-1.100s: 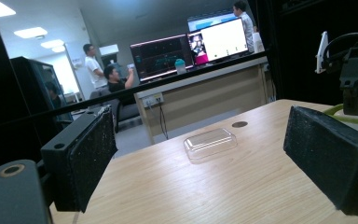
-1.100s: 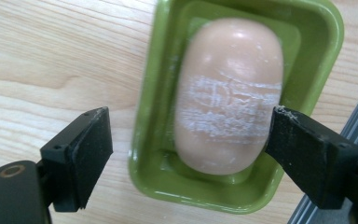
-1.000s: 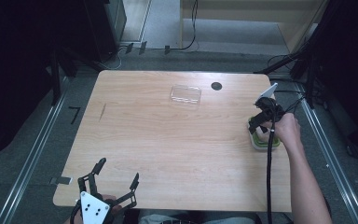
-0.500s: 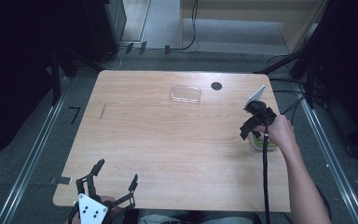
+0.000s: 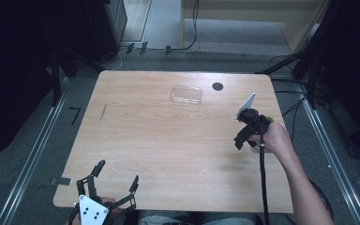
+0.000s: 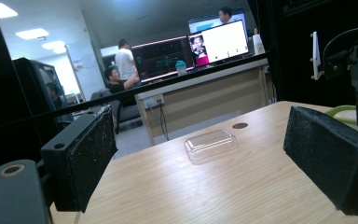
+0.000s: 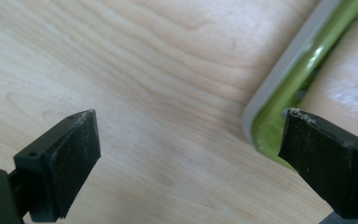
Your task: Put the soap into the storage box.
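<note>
Fingers of the right gripper (image 5: 242, 140) have just been opening, nothing between them, moved left off the green container (image 7: 279, 112): released.

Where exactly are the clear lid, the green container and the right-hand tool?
clear lid (image 5: 186, 95), high view, middle of its flat top.
green container (image 7: 279, 100), right gripper view, its green inner wall under the grey rim.
right tool (image 5: 242, 140), high view, between its jaw tips.
</note>
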Available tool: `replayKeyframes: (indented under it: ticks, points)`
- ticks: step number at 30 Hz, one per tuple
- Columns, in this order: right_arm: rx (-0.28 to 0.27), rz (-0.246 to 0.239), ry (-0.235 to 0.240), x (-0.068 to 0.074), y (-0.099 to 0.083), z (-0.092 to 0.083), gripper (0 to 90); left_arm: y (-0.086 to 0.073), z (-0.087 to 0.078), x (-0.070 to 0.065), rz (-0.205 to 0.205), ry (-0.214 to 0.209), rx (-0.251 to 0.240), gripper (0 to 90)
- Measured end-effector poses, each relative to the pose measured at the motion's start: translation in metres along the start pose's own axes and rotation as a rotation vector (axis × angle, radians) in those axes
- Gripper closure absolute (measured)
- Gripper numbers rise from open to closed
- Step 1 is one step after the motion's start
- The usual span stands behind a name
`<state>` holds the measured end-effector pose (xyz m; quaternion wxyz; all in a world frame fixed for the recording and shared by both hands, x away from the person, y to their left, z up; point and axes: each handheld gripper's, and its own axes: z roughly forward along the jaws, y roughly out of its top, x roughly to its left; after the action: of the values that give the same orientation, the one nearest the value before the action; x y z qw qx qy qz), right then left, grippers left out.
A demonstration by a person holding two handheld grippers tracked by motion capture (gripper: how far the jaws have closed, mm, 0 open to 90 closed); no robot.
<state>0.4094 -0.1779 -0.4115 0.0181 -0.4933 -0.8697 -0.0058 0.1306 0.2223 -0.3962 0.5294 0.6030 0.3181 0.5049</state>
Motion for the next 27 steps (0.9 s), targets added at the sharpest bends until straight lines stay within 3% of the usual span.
replayKeyframes:
  ticks: [15, 27]
  points:
    - [0.066, -0.091, -0.009, 0.027, -0.017, 0.019, 5.4, 0.000, 0.000, 0.000, 0.001, -0.001, 0.001, 9.9]
    - [0.085, -0.118, -0.018, 0.038, -0.032, 0.029, 5.4, 0.000, 0.000, 0.000, 0.003, -0.002, 0.001, 9.9]
